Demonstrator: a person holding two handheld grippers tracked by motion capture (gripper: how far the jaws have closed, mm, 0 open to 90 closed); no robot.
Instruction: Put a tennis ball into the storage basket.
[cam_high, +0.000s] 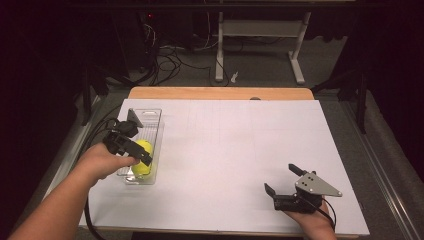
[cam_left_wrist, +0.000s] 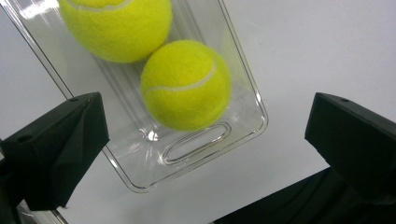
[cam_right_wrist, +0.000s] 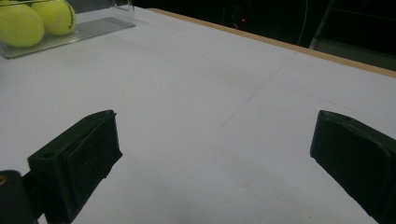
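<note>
Forearms and hands enter from the bottom edge of the high view, each holding a black claw; the right claw (cam_high: 283, 178) sits low near the front right of the bench (cam_high: 240, 150), its jaws spread wide with nothing between them, and it carries a flat grey three-cornered plate (cam_high: 316, 184) dotted with small holes on top; its own view shows two blocky matt black jaw pads standing far apart over the smooth white sheet, which bears faint pencilled grid lines; the left claw (cam_high: 142, 150) hangs above the near end of a clear plastic tray (cam_high: 158, 131) at the left side of the bench, jaws likewise wide and holding nothing; the tray is long, narrow and glossy, with rounded corners, ribbed flooring and a slotted handle cut-out (cam_left_wrist: 196, 143) at its end; inside it lie two fuzzy yellow-green tennis balls (cam_left_wrist: 186, 84), round with curved white seams, touching one another, one nearer the handle slot and the other (cam_left_wrist: 116, 25) farther along; a strip of pale wood (cam_high: 220, 93) edges the bench at its far side, beyond which grey floor, cables and white metal legs show dimly.
</note>
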